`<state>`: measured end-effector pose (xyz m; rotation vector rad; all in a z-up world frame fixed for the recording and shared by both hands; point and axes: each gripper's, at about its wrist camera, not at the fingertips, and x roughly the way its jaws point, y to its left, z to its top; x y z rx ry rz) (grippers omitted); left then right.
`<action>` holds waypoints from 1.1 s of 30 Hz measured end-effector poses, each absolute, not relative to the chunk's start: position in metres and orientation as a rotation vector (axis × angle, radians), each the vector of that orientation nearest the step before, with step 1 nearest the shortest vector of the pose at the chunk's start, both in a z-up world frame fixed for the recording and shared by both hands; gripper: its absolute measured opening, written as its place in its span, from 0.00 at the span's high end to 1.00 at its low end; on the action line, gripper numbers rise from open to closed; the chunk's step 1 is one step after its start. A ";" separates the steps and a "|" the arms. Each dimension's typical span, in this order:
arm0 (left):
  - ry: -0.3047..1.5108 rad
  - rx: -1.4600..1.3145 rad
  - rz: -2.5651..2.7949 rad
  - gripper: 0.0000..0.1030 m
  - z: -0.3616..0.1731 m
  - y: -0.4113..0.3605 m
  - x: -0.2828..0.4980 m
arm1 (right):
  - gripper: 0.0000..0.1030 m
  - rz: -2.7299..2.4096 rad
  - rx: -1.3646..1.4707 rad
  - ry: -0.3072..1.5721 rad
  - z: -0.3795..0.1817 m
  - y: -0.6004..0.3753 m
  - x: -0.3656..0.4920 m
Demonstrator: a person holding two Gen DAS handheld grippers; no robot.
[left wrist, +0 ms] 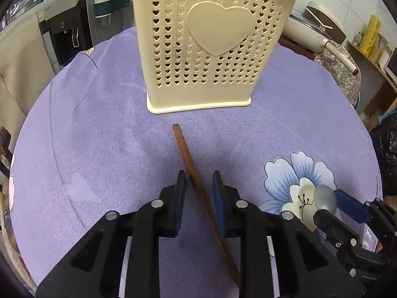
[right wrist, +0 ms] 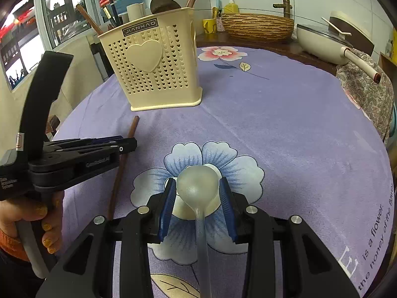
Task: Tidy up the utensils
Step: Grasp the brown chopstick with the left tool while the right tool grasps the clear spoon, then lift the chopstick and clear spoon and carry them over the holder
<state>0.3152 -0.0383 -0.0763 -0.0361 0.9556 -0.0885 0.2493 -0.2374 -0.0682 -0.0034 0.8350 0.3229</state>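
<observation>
Round bench (right wrist: 285, 114) under purple floral cloth; cream utensil holder (left wrist: 211, 47) stands upright on it. Left gripper (left wrist: 199, 193) jaws released astride the wooden chopstick (left wrist: 191, 164); right gripper (right wrist: 197, 203) jaws released around the translucent spoon (right wrist: 197, 186). Sink basin (right wrist: 258, 26), pan (right wrist: 330, 42) behind.

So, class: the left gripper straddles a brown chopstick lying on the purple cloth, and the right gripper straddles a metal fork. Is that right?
Not quite. The right gripper straddles a translucent spoon, not a metal fork, as the right wrist view shows. The rest holds: the left gripper straddles the brown chopstick lying on the purple cloth.
</observation>
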 end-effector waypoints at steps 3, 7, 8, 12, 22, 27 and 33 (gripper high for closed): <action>0.960 -0.033 -0.078 0.89 -0.076 -0.039 0.321 | 0.66 0.328 0.006 0.833 -0.068 -0.239 0.249; 0.962 -0.049 -0.075 0.90 -0.075 -0.037 0.324 | 0.66 0.328 0.014 0.831 -0.068 -0.240 0.247; 0.959 -0.045 -0.072 0.90 -0.075 -0.038 0.324 | 0.66 0.327 0.017 0.832 -0.068 -0.241 0.248; 0.958 -0.057 -0.074 0.91 -0.075 -0.037 0.324 | 0.66 0.329 0.025 0.835 -0.068 -0.242 0.246; 0.948 -0.121 -0.099 0.93 -0.069 -0.025 0.316 | 0.66 0.324 0.034 0.811 -0.063 -0.244 0.241; 0.903 -0.162 -0.148 0.93 -0.047 -0.017 0.300 | 0.66 0.345 0.055 0.781 -0.053 -0.245 0.237; 0.786 -0.204 -0.189 0.93 0.000 0.000 0.267 | 0.66 0.396 0.106 0.708 -0.020 -0.254 0.224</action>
